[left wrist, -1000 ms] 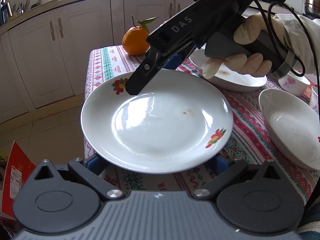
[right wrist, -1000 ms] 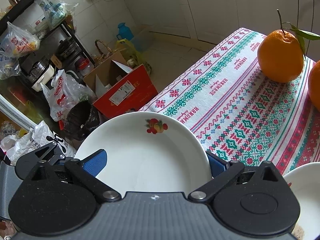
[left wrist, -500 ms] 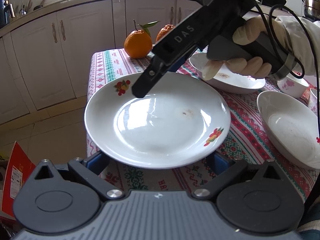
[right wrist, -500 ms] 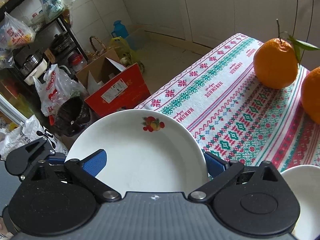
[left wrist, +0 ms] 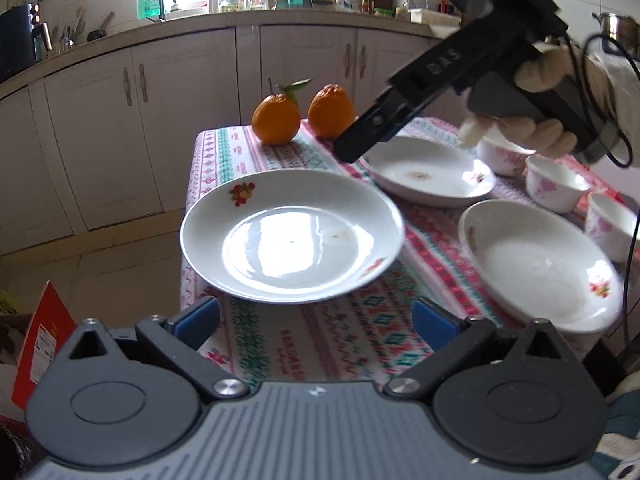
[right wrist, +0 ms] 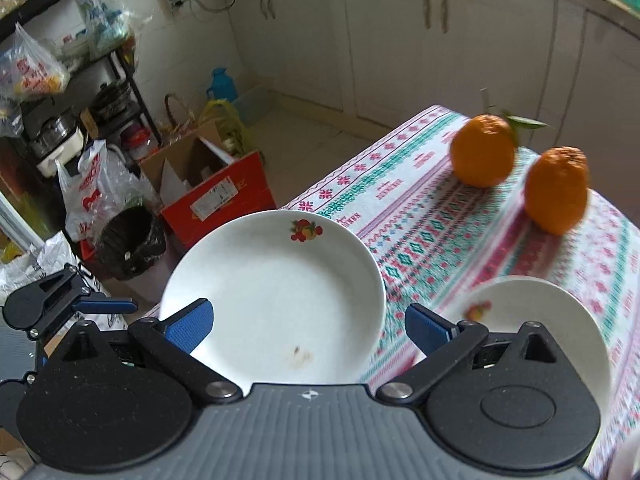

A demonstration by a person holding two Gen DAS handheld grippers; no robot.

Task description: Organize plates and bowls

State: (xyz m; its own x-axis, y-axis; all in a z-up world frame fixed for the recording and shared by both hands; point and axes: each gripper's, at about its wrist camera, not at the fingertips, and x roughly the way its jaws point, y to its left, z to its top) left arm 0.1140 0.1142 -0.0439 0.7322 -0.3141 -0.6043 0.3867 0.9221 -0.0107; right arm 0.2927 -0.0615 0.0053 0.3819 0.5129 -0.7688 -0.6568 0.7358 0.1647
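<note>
A white plate with fruit prints (left wrist: 292,236) lies at the table's near left corner, its rim past the edge; it also shows in the right wrist view (right wrist: 276,300). My left gripper (left wrist: 316,320) is open, its blue pads just short of the plate's near rim. My right gripper (right wrist: 308,326) is open above the plate's right side; in the left wrist view its fingertip (left wrist: 352,148) hangs over the table behind the plate. A second plate (left wrist: 428,172), a deep white dish (left wrist: 536,264) and small floral bowls (left wrist: 556,184) sit to the right.
Two oranges (left wrist: 276,120) stand at the table's far left corner. The patterned tablecloth (left wrist: 360,332) covers the table. A red carton (right wrist: 216,196), a black bin (right wrist: 128,240) and bags lie on the floor left of the table. Cabinets stand behind.
My left gripper has pulled back from the plate, which now looks smaller and farther. My right gripper has lifted and moved right, off the plate's far rim.
</note>
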